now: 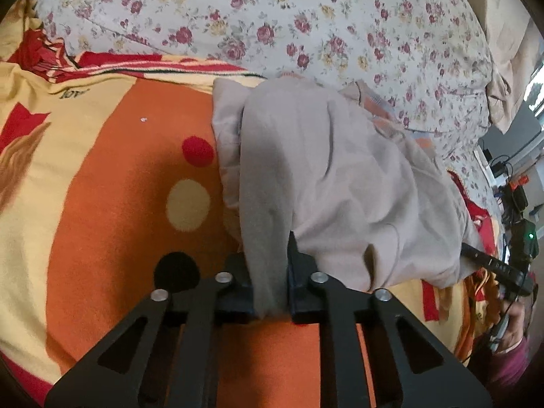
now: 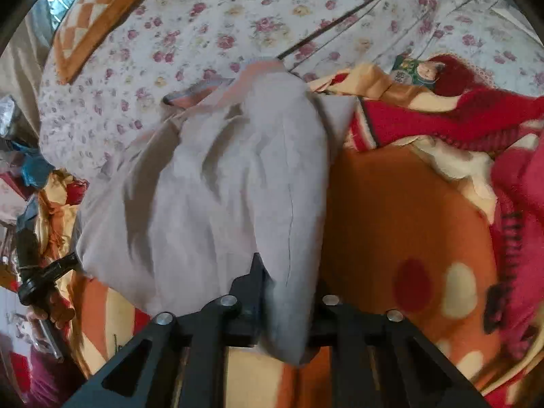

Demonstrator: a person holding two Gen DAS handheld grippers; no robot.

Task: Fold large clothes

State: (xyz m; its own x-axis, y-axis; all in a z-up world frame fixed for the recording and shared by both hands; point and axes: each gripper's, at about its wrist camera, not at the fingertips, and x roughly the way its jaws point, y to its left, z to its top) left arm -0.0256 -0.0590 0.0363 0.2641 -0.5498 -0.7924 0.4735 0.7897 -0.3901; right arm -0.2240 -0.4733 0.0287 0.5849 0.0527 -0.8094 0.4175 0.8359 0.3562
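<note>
A large pale grey-beige garment (image 1: 326, 176) lies bunched on an orange and yellow blanket (image 1: 112, 210). My left gripper (image 1: 270, 289) is shut on a fold at the garment's near left edge, and the cloth rises taut between its black fingers (image 1: 299, 272). In the right wrist view the same garment (image 2: 221, 197) fills the middle. My right gripper (image 2: 285, 319) is shut on a thick fold at its right edge, which hides the right finger. The other gripper (image 2: 40, 278) and a hand show at the far left there.
A white quilt with a rose print (image 1: 306, 27) covers the bed behind the garment. Red knitted cloth (image 2: 442, 119) lies crumpled at the right, and an orange checked pillow (image 2: 95, 17) at the back left. Cables and devices (image 1: 513, 187) stand beyond the bed's right edge.
</note>
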